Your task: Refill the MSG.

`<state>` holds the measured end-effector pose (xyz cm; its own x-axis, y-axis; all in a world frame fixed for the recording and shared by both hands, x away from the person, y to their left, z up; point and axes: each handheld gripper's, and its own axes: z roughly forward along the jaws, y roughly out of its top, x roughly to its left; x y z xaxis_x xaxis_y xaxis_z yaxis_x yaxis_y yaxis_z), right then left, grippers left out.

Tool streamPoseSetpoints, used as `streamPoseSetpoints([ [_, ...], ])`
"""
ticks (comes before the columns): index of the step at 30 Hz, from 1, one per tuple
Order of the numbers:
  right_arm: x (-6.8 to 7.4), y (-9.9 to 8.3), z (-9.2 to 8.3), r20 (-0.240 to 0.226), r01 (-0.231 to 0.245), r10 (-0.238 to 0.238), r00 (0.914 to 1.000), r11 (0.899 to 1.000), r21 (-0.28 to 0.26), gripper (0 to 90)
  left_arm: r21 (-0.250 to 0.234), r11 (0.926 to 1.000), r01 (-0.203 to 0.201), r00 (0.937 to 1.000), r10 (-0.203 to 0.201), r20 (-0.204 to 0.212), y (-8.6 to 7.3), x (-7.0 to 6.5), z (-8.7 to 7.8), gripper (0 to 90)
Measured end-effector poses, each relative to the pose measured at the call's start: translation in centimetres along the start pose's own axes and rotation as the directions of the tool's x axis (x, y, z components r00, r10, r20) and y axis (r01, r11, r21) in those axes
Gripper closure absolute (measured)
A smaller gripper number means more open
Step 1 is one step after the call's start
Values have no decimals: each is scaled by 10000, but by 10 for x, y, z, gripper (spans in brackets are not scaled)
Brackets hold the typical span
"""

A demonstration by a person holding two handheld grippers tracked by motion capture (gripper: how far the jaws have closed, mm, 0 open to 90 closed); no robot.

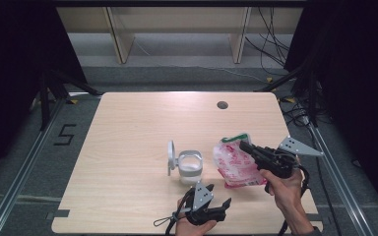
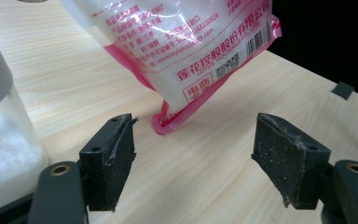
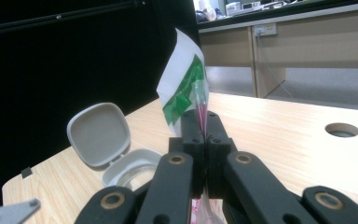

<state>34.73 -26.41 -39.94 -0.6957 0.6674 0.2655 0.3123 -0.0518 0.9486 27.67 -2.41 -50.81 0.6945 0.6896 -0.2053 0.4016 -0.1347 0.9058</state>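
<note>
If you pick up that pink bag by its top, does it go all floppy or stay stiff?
Probably floppy: the pink bag is thin, shiny film, and it sags below the right hand-held gripper, which pinches its top edge. It likely feels fairly heavy for its size, since white powder bulges its lower part. The glossy plastic may be slippery, so a loose pinch might let it slide out.

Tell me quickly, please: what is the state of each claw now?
Left claw: open, holding nothing; the bag hangs beyond its jaws.
Right claw: closed on the top edge of the bag.
</note>
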Motion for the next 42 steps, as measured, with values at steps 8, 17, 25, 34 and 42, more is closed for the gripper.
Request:
streamPoseSetpoints([
  [8, -13, -8, -20, 370, 116, -113, 9993, 9999, -95, 900, 153, 9977, -655, 9974, 650, 305, -1, -1, -3, 284],
  [17, -23, -13, -28, 666, 14, -6, 9978, 9999, -121, 900, 316, 9963, -803, 9967, 800, 116, 3, 2, -7, 283],
  [25, -34, -17, -30, 972, -285, 282, 9949, 9996, 16, 900, 381, 9932, -1099, 9937, 1090, 239, 12, -3, -6, 283],
  [34, -45, -26, -29, 1511, -293, 245, 9882, 9991, 295, 900, 427, 9958, -815, 9966, 811, 116, 14, 0, -9, 283],
  [42, -51, -33, -26, 1856, -314, 177, 9825, 9970, 711, 900, 454, 9950, -886, 9958, 875, 263, 19, 0, -8, 283],
])
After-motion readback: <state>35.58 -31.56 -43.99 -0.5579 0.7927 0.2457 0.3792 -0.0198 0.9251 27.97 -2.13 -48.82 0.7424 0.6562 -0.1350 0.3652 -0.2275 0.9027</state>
